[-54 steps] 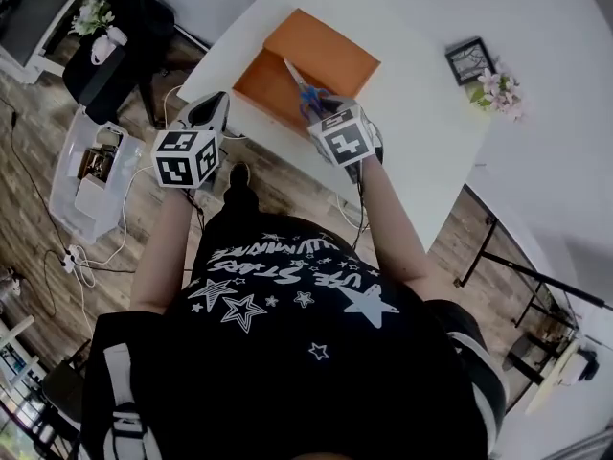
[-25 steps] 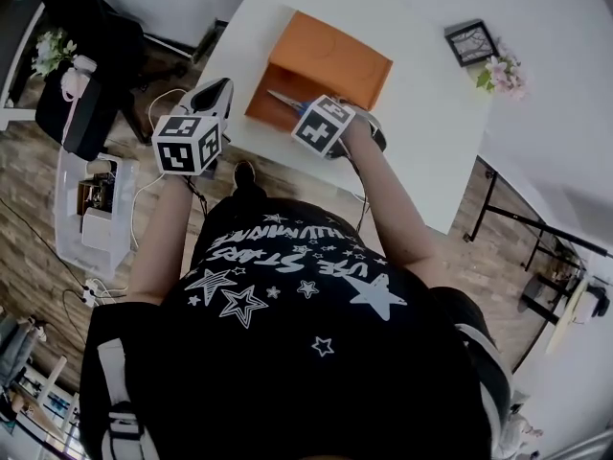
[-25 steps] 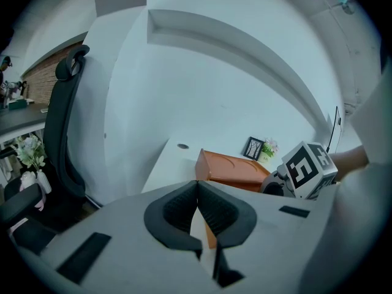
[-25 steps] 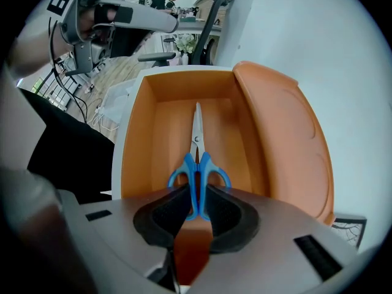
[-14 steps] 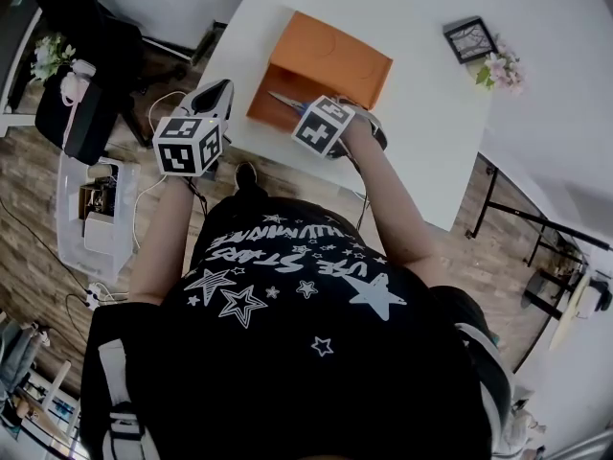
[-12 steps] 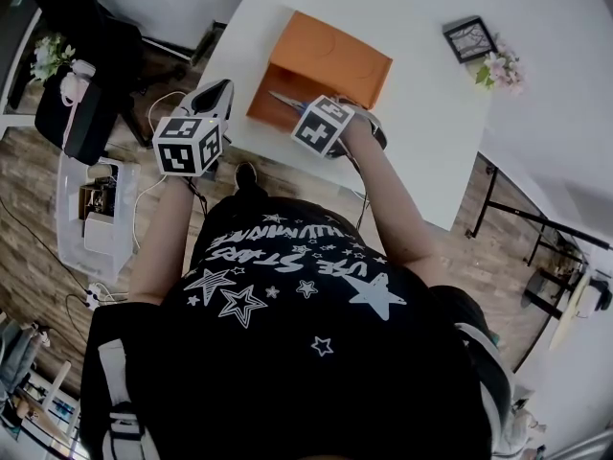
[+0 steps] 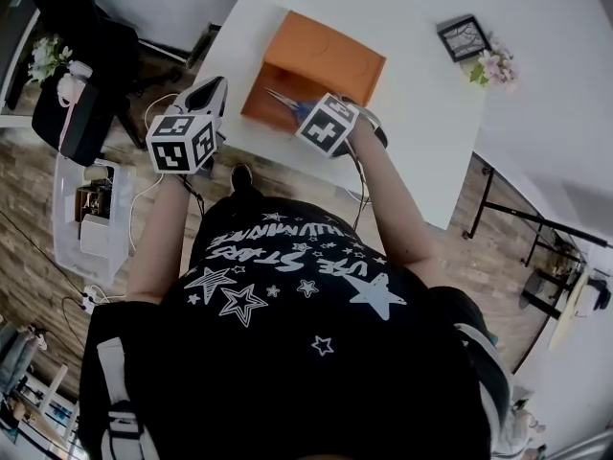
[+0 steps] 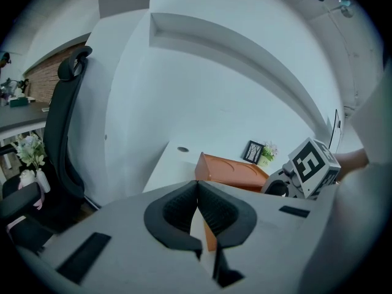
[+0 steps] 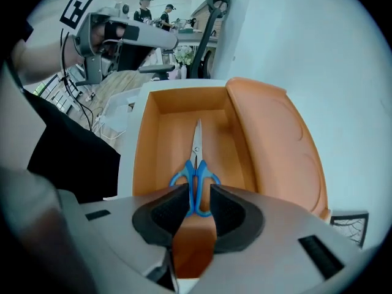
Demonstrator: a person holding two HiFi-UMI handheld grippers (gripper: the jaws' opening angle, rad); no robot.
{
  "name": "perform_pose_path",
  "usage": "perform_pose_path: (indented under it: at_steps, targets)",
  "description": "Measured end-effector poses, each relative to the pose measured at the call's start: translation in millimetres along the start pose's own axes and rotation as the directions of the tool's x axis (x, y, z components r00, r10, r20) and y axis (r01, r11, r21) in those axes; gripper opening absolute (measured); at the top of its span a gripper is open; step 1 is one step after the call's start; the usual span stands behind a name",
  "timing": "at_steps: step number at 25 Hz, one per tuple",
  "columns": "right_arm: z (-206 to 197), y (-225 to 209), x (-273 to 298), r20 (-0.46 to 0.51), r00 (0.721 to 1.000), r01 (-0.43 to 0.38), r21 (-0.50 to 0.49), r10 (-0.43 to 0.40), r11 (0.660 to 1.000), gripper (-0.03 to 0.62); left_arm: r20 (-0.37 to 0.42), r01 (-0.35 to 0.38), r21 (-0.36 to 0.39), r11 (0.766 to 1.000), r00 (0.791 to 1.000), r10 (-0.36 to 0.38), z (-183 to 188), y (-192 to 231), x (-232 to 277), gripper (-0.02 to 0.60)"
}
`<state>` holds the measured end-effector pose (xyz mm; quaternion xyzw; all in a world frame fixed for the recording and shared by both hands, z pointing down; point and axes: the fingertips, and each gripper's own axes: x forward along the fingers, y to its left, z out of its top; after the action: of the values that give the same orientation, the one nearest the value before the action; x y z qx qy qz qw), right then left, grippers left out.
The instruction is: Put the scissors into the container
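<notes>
Scissors (image 9: 196, 164) with blue handles and steel blades hang over the open orange container (image 9: 160, 146), blades pointing to its far end. My right gripper (image 9: 197, 204) is shut on the scissors' handles. In the head view the scissors (image 7: 285, 103) stick out leftward from the right gripper (image 7: 305, 113) above the container (image 7: 261, 103), whose lid (image 7: 326, 54) lies open on the far side. My left gripper (image 7: 213, 86) hovers off the table's left edge, shut with nothing in it; in its own view the left gripper (image 8: 197, 192) has its pads touching.
The container stands near the front-left edge of a white table (image 7: 421, 132). A small picture frame (image 7: 459, 36) and flowers (image 7: 488, 65) sit at the far right. A black office chair (image 8: 67, 127) and a clear floor bin (image 7: 86, 209) are left of the table.
Since the earliest frame the scissors have swung from pointing away to pointing left over the container. In the last second both grippers have hardly moved.
</notes>
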<state>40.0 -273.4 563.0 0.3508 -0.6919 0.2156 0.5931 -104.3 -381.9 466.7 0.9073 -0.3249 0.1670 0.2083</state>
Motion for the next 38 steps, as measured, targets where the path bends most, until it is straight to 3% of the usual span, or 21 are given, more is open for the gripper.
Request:
perform_pose_path:
  at_steps: [6,12,21,30,38]
  targets:
    - [-0.9,-19.8,-26.4,0.148,0.988,0.035,0.082,-0.046,0.996,0.097,0.028,-0.044,-0.005,0.999,0.999,0.044,2.8,-12.1,-8.5,0.020]
    - [-11.8,-37.0,-59.1,0.285,0.953,0.069,0.133,-0.105,0.989,0.080,0.056,-0.103,-0.008,0.995,0.993,0.103,-0.3,-34.5,-30.2,0.020]
    - [-44.1,-31.6,-111.6,0.476,0.862,0.087,0.194,-0.172,0.977,0.061,0.099,-0.181,-0.021,0.983,0.978,0.183,-22.6,-98.7,-66.6,0.020]
    - [-86.3,-6.0,-149.2,0.640,0.748,0.024,0.239,-0.176,0.971,0.057,0.130,-0.264,-0.069,0.962,0.954,0.271,-65.5,-168.2,-112.9,0.020]
    - [-127.9,31.1,-157.5,0.694,0.704,-0.043,0.255,-0.151,0.966,0.057,0.129,-0.308,-0.110,0.945,0.938,0.321,-106.1,-209.0,-149.1,0.020]
